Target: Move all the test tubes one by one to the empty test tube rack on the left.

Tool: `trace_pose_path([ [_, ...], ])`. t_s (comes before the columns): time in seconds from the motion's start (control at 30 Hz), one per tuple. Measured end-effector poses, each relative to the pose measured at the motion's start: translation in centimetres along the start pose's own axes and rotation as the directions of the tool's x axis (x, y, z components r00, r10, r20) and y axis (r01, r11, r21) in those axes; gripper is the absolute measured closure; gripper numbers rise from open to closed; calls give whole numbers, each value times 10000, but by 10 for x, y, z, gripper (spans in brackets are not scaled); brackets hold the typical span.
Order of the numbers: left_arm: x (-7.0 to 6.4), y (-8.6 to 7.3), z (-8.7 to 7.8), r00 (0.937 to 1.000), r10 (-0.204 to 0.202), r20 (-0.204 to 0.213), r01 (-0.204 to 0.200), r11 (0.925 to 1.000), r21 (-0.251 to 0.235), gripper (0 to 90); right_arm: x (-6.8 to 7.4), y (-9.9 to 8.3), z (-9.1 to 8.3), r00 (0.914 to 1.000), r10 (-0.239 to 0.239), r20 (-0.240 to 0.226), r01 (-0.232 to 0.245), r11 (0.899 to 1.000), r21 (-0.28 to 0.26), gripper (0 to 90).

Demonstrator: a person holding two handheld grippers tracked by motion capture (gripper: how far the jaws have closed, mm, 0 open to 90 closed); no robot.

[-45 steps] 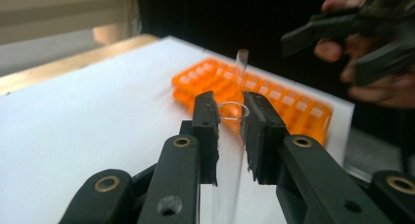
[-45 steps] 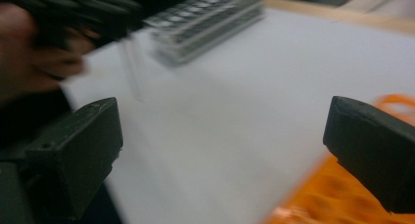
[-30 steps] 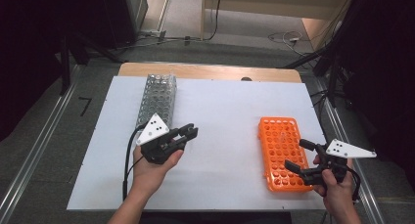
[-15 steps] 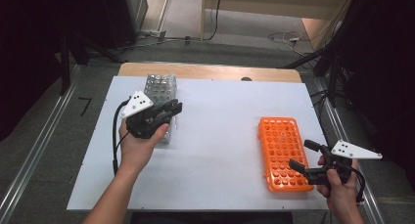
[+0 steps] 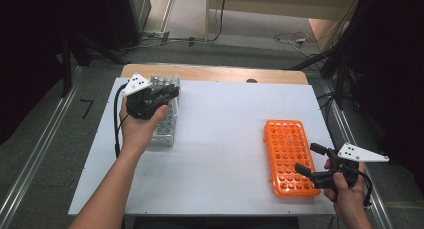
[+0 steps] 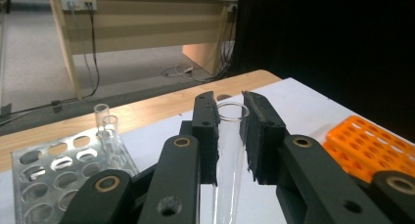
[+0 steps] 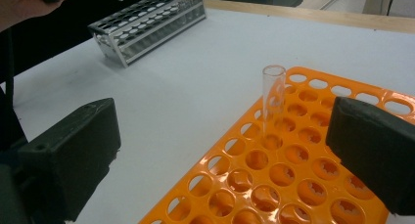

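My left gripper (image 5: 169, 93) is shut on a clear glass test tube (image 6: 230, 150), gripped just below its rim and held upright. It hovers over the far end of a metal test tube rack (image 5: 167, 126) at the table's back left. Two clear tubes (image 6: 105, 128) stand in that rack (image 6: 49, 160). My right gripper (image 5: 305, 157) is open at the front right, over the near part of an orange rack (image 5: 287, 139). In the right gripper view one clear tube (image 7: 273, 94) stands in the orange rack (image 7: 293, 185), beyond the wide-apart fingers (image 7: 73, 150).
The racks sit on a white tabletop (image 5: 225, 139) with a wooden strip (image 5: 215, 73) along its far edge. A desk (image 6: 147, 23) and cables stand on the floor beyond. The space between the racks is bare white surface.
My left gripper has moved away from me along the metal rack, from its near end to its far end. The right gripper has hardly shifted.
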State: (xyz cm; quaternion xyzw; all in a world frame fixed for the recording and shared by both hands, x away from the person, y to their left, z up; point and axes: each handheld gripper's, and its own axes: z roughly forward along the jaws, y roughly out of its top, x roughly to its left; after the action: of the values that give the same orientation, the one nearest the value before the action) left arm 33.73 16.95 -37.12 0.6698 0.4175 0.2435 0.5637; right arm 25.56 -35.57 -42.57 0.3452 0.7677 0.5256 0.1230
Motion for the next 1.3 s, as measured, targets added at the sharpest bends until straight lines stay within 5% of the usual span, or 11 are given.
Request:
trace_pose_path([
  [0.37, 26, 3, 22, 9971, -264, -719, 250, 9995, -196, 766, -1, -1, 1, 10000, 35, 7, -35, 10000, 81, 0],
  [1.0, 57, -7, 58, 9796, -362, -1978, 300, 9990, -344, 766, -2, -2, 3, 10000, 57, 4, -57, 9999, 140, 0],
  [1.3, 65, -15, 71, 9791, -357, -2002, 292, 9989, -353, 766, -3, -3, 2, 10000, 95, -8, -95, 9999, 115, 0],
])
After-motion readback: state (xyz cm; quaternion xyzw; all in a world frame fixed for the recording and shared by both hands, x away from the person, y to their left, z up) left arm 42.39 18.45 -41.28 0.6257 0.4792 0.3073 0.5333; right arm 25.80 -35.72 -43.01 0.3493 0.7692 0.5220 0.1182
